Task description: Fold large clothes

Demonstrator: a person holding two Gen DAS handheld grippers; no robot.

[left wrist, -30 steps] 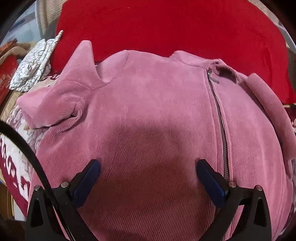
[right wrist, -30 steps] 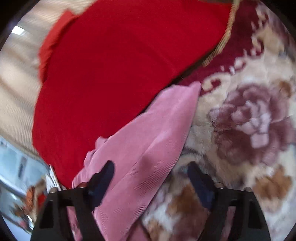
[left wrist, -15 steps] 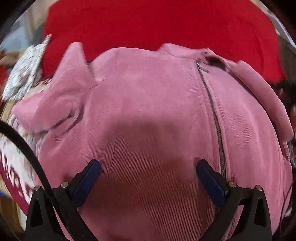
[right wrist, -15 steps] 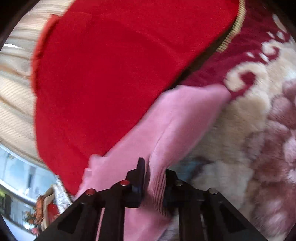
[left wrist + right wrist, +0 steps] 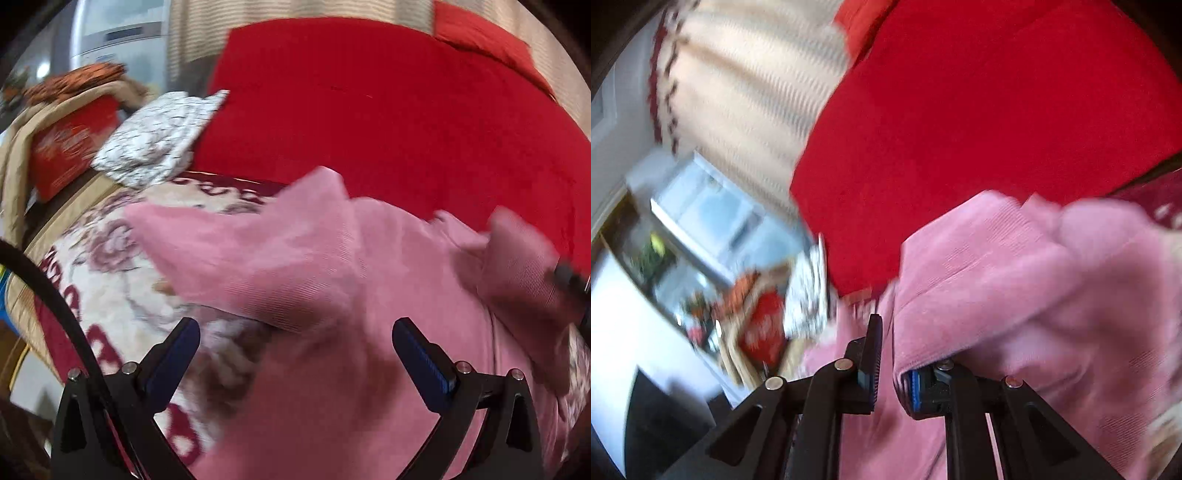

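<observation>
Pink jacket (image 5: 369,295): lay on the floral blanket (image 5: 122,280), in front of the red cushion (image 5: 388,122).
Right gripper (image 5: 886,362): clamped on a raised fold of the jacket.
Left gripper (image 5: 295,350): spread wide above the jacket, gripping nothing.

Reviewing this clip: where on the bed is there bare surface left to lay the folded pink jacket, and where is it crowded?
Bare floral blanket shows left of the pink jacket, in front of the patterned white cloth. The red cover behind the jacket is also bare. It is crowded at far left, around the red box. The right gripper grips a jacket fold; the left gripper is open.
</observation>
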